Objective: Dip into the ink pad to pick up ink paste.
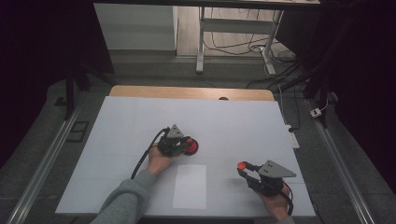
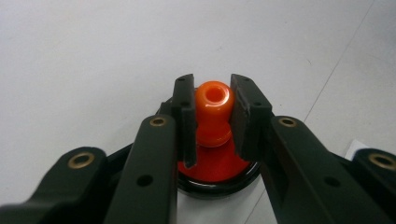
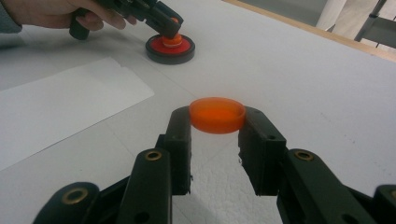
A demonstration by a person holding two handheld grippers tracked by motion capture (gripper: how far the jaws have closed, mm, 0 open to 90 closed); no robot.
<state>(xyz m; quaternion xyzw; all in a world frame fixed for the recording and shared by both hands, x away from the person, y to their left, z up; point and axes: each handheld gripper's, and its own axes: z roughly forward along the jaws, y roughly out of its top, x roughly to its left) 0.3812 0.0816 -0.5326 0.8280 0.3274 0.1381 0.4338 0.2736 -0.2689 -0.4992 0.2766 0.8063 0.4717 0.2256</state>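
While the knob (image 2: pixel 214 105) is pinched by the left gripper (image 2: pixel 212 116), its base (image 2: pixel 219 175) is steadied on the tabletop (image 1: pixel 140 121). The orange cap (image 3: pixel 217 115) is pinched by the right gripper (image 3: pixel 217 135), apparently ready for fitting.

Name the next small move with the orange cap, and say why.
Probably carry the orange cap, clamped in the right gripper, across toward the orange knob: the left gripper already grips that knob on the red disc, steadying it.

From above the near edge we look forward and down on the whole white table (image 1: pixel 140 116). Our left gripper view sits close over the orange knob (image 2: pixel 214 100), facing steeply down. Our right gripper view looks low across the table, catching that same knob (image 3: pixel 173 31) at 11 o'clock, farther off.
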